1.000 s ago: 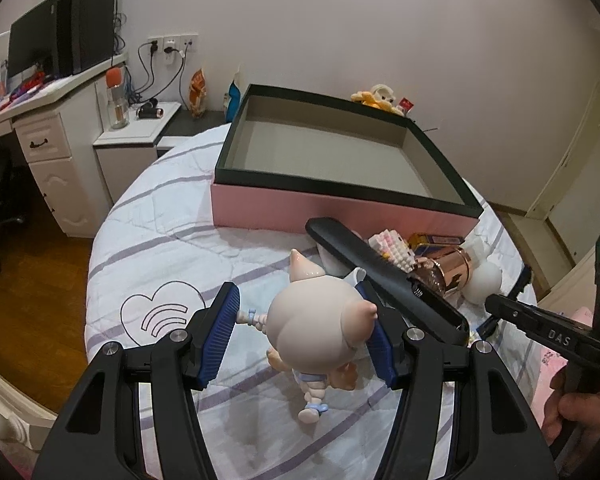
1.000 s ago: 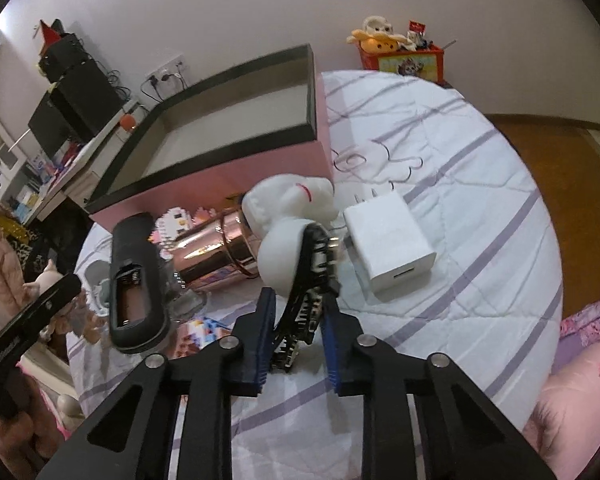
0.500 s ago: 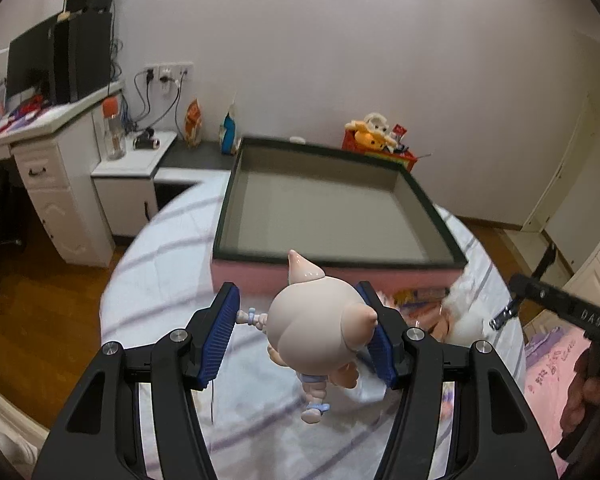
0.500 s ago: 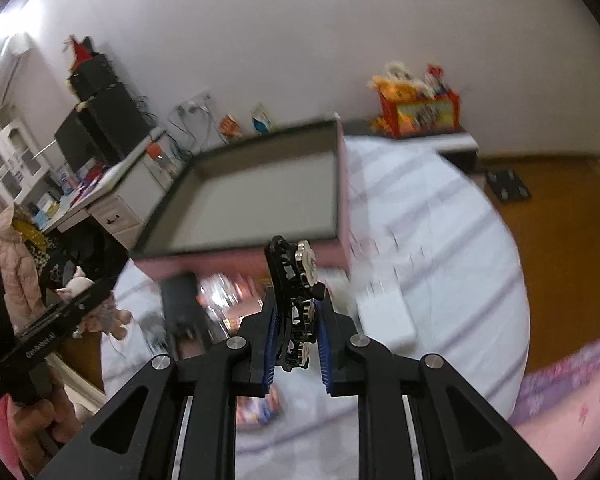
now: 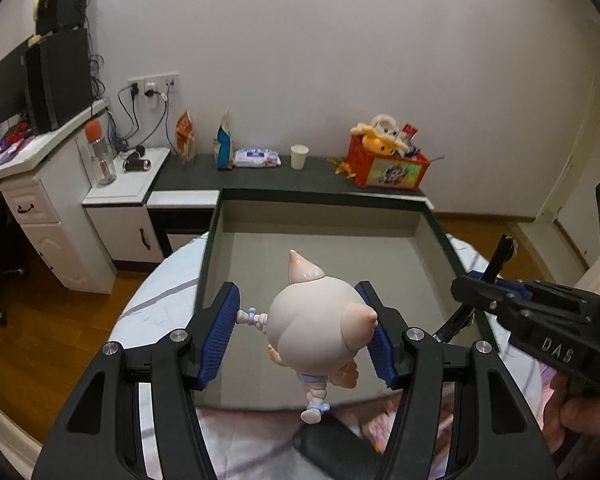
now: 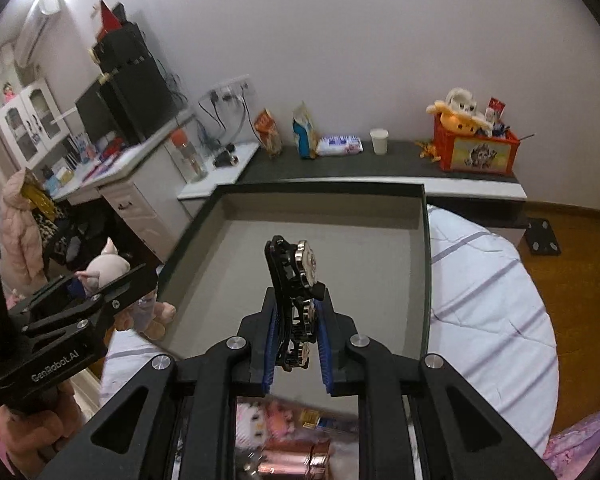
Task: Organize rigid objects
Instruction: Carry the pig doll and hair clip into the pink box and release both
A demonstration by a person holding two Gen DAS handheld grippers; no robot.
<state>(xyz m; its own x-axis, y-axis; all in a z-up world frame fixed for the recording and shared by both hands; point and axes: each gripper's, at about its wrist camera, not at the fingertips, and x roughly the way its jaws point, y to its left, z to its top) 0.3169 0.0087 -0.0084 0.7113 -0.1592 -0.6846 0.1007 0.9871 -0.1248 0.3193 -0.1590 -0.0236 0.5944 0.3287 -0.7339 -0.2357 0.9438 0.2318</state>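
Your left gripper (image 5: 304, 336) is closed on the pink pig figurine (image 5: 318, 332), which hangs over the near edge of the open box (image 5: 444, 236) on the round bed (image 6: 488, 312). Your right gripper (image 6: 298, 338) has its jaws nearly together on a flat black piece with metal discs (image 6: 296, 280), perhaps a hair clip, also above the box floor. You can read "DAS" on the right gripper and "GenRobot.AI" on the left one.
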